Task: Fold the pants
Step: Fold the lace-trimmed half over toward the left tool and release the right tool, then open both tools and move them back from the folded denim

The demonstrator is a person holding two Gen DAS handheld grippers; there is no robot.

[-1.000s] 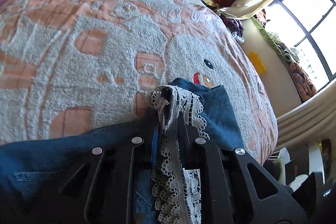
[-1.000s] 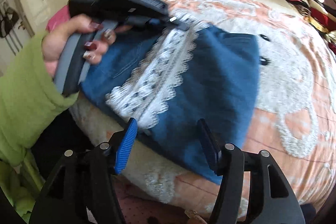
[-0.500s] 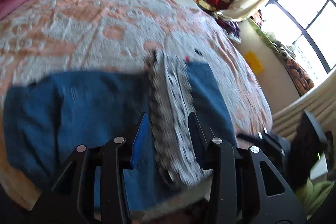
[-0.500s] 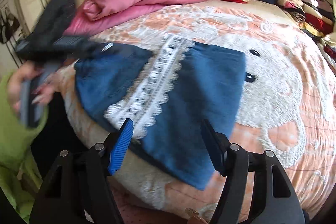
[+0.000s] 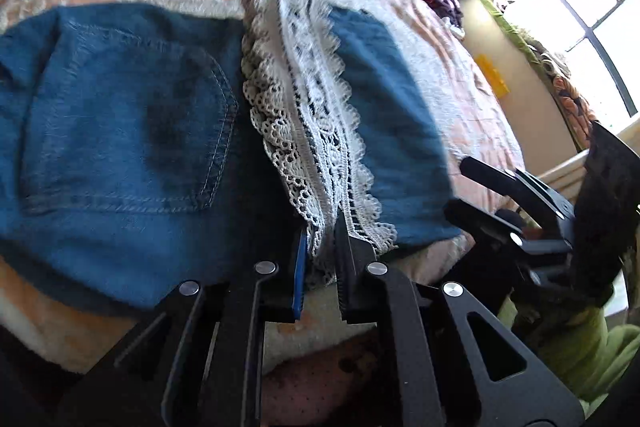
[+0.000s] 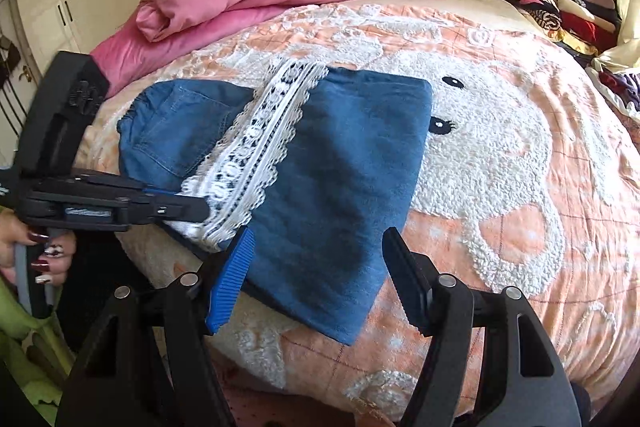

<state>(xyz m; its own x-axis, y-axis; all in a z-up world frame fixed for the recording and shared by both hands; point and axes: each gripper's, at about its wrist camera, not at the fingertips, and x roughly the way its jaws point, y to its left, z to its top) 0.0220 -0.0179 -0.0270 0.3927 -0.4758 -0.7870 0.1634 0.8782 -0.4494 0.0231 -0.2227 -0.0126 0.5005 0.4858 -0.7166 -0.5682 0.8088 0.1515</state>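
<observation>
Both grippers sit at the near edge of the folded denim pants (image 6: pixel 344 163). The left gripper (image 5: pixel 322 247) has just closed on the lace trim (image 5: pixel 316 131); the right gripper (image 6: pixel 316 267) stands apart over the denim. Only the left view shows the back pocket (image 5: pixel 132 123) clearly.

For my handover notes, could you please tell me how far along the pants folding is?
Done: the blue denim pants lie folded over on the peach bedspread, white lace hems across the seat. In hand: the left gripper pinches the lace's near end; the right gripper hovers open. Left: probably another fold.
</observation>
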